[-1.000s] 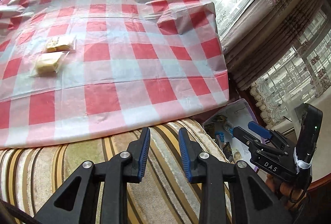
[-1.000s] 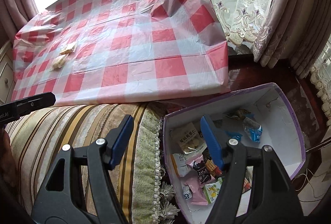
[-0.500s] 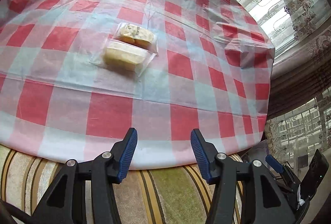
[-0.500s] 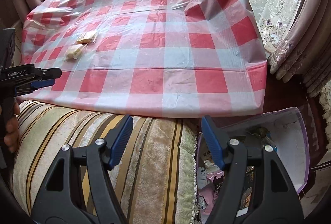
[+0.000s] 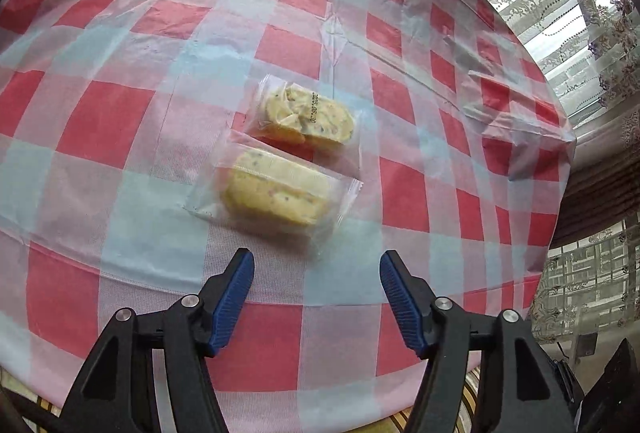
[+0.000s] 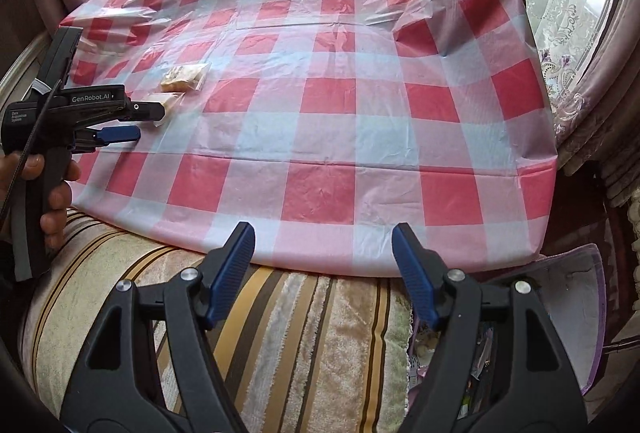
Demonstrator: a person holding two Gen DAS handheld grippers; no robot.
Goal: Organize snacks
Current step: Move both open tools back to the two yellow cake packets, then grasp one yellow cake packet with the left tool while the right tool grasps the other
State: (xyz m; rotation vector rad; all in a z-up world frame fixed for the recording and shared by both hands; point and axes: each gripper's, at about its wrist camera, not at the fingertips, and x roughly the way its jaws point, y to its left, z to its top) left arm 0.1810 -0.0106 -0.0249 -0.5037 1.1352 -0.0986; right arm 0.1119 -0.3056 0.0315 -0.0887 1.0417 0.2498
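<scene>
Two clear-wrapped yellow cakes lie side by side on the red-and-white checked tablecloth (image 5: 404,193): the near cake (image 5: 276,195) and the far cake (image 5: 310,117). My left gripper (image 5: 316,267) is open and empty, hovering just short of the near cake. In the right wrist view the left gripper (image 6: 138,121) sits over the table's left side, next to the cakes (image 6: 184,77). My right gripper (image 6: 323,247) is open and empty above the table's near edge.
A striped cushion (image 6: 300,333) lies along the table's near edge. A purple-rimmed box of assorted snacks (image 6: 576,313) sits low at the right, mostly hidden. Curtains (image 6: 592,33) hang at the right. The tablecloth (image 6: 340,121) is bunched at the far right corner.
My left gripper has moved from the cushion out over the table to the cakes and opened wider. My right gripper has swung away from the snack box towards the table, still open.
</scene>
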